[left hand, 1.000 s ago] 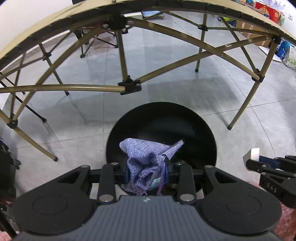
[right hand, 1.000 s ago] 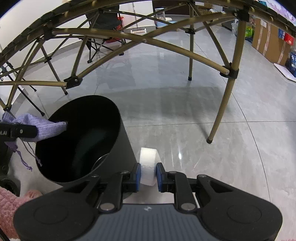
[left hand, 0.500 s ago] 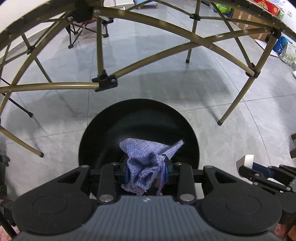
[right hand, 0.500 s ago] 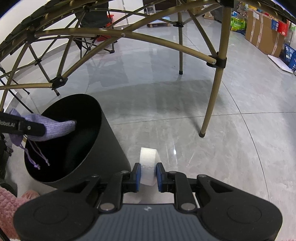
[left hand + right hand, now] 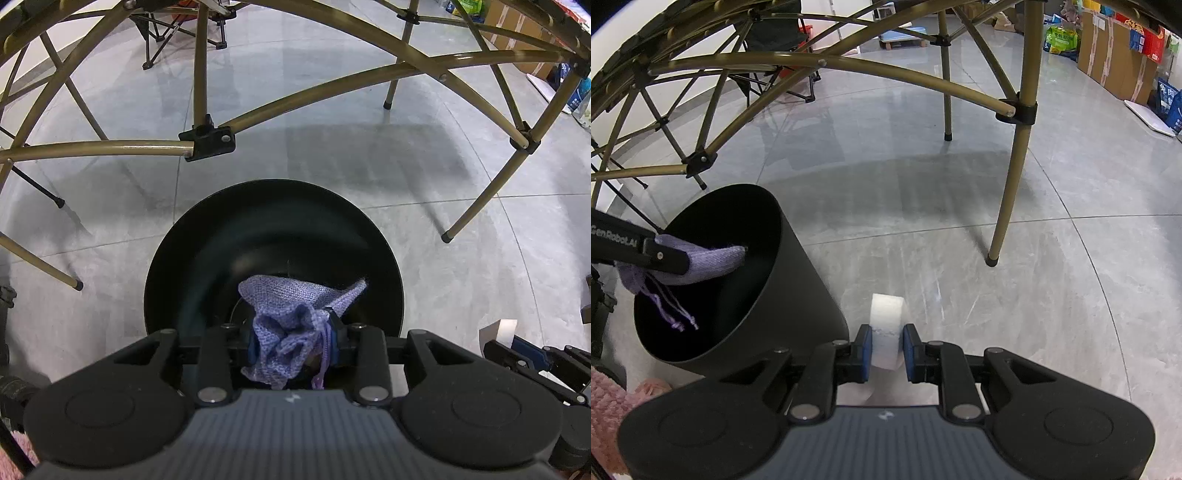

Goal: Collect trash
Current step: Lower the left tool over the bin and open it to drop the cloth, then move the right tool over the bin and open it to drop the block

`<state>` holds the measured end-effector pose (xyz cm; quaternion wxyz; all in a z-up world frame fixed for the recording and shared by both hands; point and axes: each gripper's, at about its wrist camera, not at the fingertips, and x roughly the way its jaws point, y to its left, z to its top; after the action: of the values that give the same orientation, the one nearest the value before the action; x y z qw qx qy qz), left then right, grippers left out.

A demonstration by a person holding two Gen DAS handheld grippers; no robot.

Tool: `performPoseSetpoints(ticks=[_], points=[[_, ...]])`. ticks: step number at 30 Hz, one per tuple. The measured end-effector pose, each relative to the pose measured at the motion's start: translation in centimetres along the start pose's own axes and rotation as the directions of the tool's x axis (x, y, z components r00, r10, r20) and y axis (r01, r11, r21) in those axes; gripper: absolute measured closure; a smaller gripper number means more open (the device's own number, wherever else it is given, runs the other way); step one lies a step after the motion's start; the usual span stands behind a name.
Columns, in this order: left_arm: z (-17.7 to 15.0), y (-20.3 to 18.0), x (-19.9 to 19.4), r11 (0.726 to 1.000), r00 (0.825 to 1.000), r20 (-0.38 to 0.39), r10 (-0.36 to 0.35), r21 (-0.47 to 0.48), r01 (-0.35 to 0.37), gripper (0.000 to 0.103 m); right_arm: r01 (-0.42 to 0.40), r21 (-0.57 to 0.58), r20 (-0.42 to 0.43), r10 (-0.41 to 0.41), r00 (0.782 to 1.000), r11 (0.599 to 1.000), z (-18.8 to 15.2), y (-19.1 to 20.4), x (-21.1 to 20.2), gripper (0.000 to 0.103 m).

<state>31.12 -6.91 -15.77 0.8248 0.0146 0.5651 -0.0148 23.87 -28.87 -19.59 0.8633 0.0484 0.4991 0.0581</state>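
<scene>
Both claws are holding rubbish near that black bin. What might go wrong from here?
The purple knitted pouch has loose strings that may snag on the left gripper when released. The white foam piece in the right gripper hangs beside the black bin, over the floor; dropped now, it would likely miss.

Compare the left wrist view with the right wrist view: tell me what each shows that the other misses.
Left wrist only: straight down into the black bin, its dark inside beneath the purple knit pouch.
Right wrist only: the bin's outer wall, the pouch's cords dangling over its mouth, cardboard boxes, a pink sleeve.
Both: the left gripper shut on the pouch, the right gripper shut on the white foam piece, the folding table frame.
</scene>
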Motion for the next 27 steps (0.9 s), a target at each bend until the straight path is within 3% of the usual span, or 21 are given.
performPoseSetpoints(ticks=[3, 6, 7, 8, 11, 27], points=[[0.0, -0.1, 0.0, 1.0, 1.0, 0.002, 0.004, 0.0, -0.004, 0.06, -0.005, -0.002, 0.003, 0.005, 1.0, 1.0, 0.0, 0.1, -0.2, 0.086], [0.1, 0.0, -0.1, 1.0, 1.0, 0.007, 0.02, -0.009, -0.02, 0.035, -0.006, -0.002, 0.006, 0.006, 1.0, 1.0, 0.0, 0.1, -0.3, 0.086], [0.1, 0.1, -0.2, 1.0, 1.0, 0.005, 0.022, -0.016, -0.022, 0.017, -0.005, -0.004, 0.01, 0.005, 1.0, 1.0, 0.0, 0.1, -0.3, 0.086], [0.1, 0.2, -0.3, 0.999, 1.0, 0.004, 0.021, -0.025, -0.021, 0.009, -0.005, -0.005, 0.009, 0.006, 1.0, 1.0, 0.0, 0.1, -0.3, 0.086], [0.3, 0.7, -0.3, 0.999, 1.0, -0.011, -0.003, -0.052, 0.003, 0.002, -0.005, -0.005, 0.009, 0.005, 1.0, 1.0, 0.0, 0.1, -0.3, 0.086], [-0.3, 2.9, -1.3, 0.995, 1.0, 0.008, 0.012, -0.097, -0.011, 0.001, -0.022, -0.035, 0.024, 0.023, 0.999, 0.999, 0.4, 2.0, -0.9, 0.086]])
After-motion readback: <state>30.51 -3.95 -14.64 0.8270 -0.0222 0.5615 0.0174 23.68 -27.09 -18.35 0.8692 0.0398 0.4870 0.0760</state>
